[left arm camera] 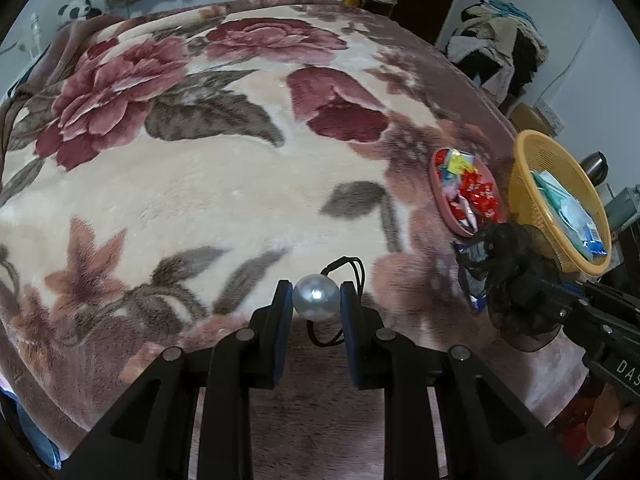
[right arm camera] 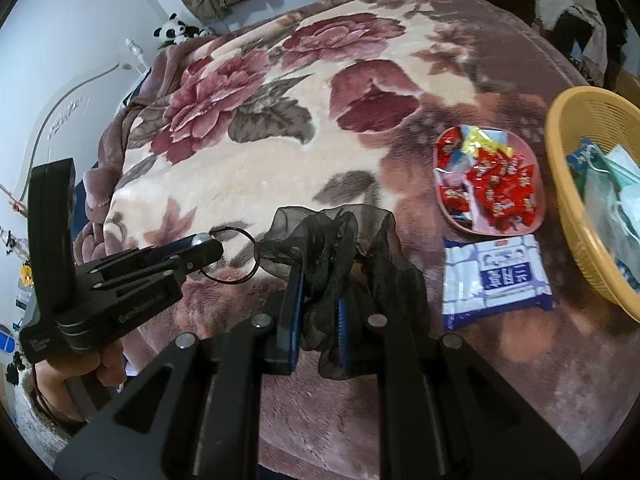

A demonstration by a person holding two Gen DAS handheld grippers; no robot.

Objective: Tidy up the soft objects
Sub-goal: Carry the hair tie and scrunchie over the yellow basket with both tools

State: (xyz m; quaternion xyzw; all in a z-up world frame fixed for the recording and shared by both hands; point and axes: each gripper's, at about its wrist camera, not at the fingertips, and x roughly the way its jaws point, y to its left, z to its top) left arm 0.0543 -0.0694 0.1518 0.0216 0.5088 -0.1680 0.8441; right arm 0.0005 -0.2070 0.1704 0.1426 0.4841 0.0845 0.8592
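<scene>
Floral blanket (right arm camera: 240, 168) carries pink dish (right arm camera: 538, 184), yellow basket (right arm camera: 568, 184), perhaps wipes packet (right arm camera: 496, 276).

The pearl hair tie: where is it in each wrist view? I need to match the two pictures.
Left wrist view: pearl hair tie at bottom centre, its pearl clamped by the left gripper.
Right wrist view: left of centre, in that gripper's tip, its elastic loop hanging free.
Shared landmark: pink candy dish, right of it in both.
</scene>
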